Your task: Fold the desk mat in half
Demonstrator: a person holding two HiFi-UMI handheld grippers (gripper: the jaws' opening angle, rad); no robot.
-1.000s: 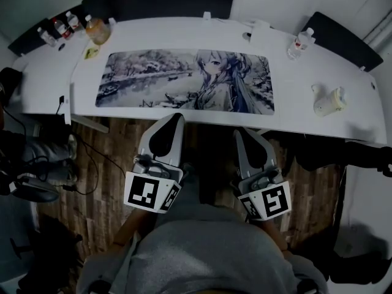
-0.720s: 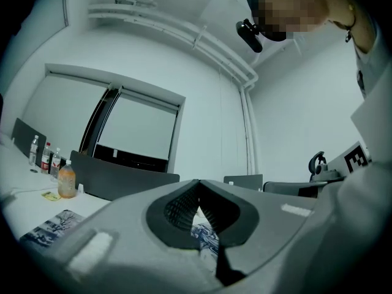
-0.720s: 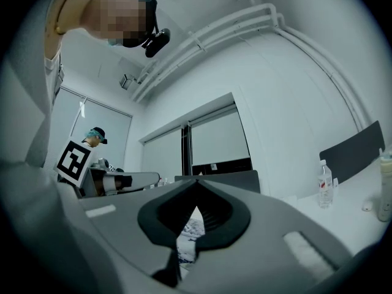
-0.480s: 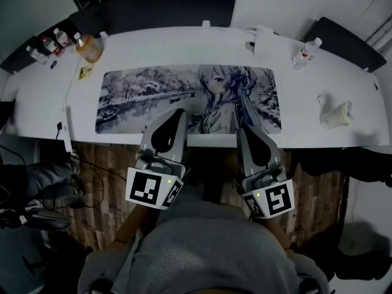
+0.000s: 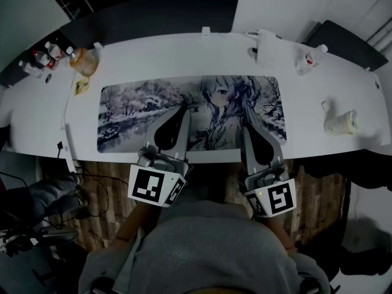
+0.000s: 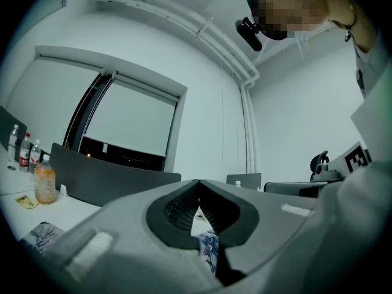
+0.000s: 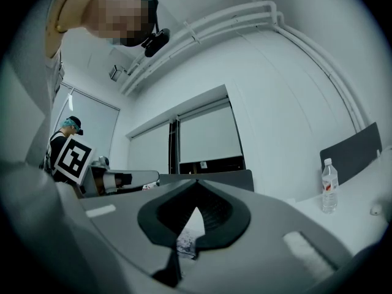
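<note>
The desk mat (image 5: 141, 106), printed with an anime figure and a snowy scene, lies flat along the white table (image 5: 184, 51) in the head view. My left gripper (image 5: 184, 110) is shut and empty, and reaches level over the mat's near edge, left of the printed figure. My right gripper (image 5: 250, 127) is shut and empty too, over the near edge just right of the figure. In the left gripper view the jaws (image 6: 197, 182) meet at the tips, with a strip of mat (image 6: 208, 250) showing below them. The right gripper view shows the same: closed tips (image 7: 196, 181), mat (image 7: 185, 245) beneath.
Several bottles (image 5: 43, 57) and an orange drink bottle (image 5: 84, 60) stand at the far left, by a yellow note (image 5: 81, 86). A white box (image 5: 267, 46), a water bottle (image 5: 309, 59) and a white object (image 5: 340, 122) sit on the right. Dark chairs (image 5: 165, 11) line the far side.
Both grippers have moved forward from over the wooden floor to over the mat's near edge. Their jaws stayed shut.
</note>
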